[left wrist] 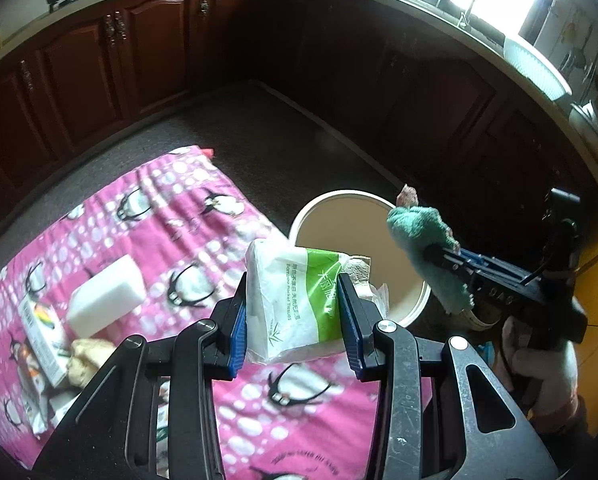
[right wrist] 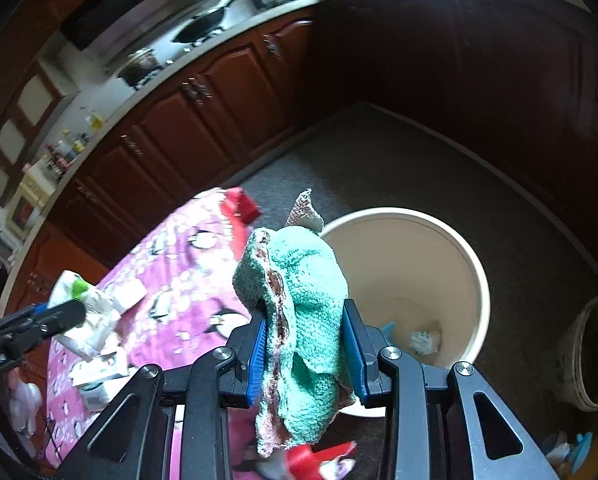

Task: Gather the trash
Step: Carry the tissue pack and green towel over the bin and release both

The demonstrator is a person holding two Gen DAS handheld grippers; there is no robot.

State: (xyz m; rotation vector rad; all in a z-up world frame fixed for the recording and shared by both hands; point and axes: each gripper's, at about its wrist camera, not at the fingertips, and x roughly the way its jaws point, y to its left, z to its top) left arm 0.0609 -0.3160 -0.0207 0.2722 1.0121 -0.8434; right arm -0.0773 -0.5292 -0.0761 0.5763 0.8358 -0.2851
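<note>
Grippers are both angling downward toward the cream bin (left wrist: 353, 216) beside the pink penguin cloth (left wrist: 147, 220). Your left gripper (left wrist: 293, 312) is pinching a tissue pack (left wrist: 291, 300) between its narrowed jaws over the cloth's bin-side edge. Your right gripper (right wrist: 305, 350) is clamping a green rag (right wrist: 303, 300), hanging by the bin's rim.
</note>
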